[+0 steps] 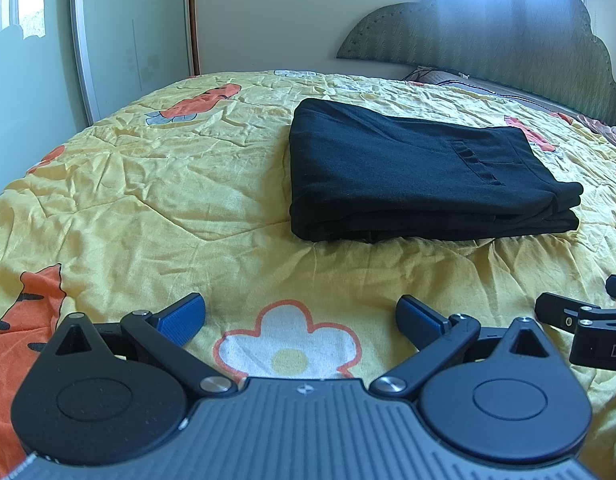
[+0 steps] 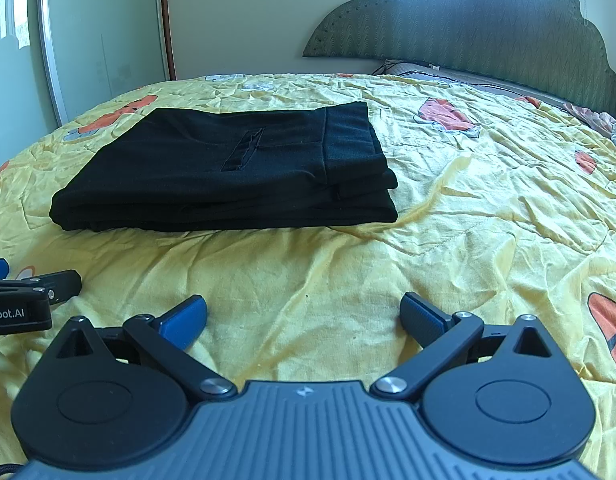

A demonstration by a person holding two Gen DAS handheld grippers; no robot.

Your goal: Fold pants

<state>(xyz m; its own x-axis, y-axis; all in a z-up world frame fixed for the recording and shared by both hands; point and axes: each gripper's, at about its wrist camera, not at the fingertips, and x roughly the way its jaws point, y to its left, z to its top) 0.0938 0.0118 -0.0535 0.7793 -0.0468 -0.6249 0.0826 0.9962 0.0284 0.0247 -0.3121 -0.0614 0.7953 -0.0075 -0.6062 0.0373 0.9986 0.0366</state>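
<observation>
While your left gripper [image 1: 301, 317] and right gripper [image 2: 303, 317] hover low, fingers spread, gripping nothing, pants [image 2: 228, 168] lie well ahead on bed [image 2: 467, 220]: compact layered stack, waistband uppermost. Folding looks finished; hands-off posture fits.

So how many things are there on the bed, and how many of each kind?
Black pants, folded into a stack: 1
Grippers, the left gripper and the right gripper, both open and empty: 2
Yellow quilt with orange and white prints, covering the bed: 1
Pillow by the headboard: 1
Total: 5
</observation>
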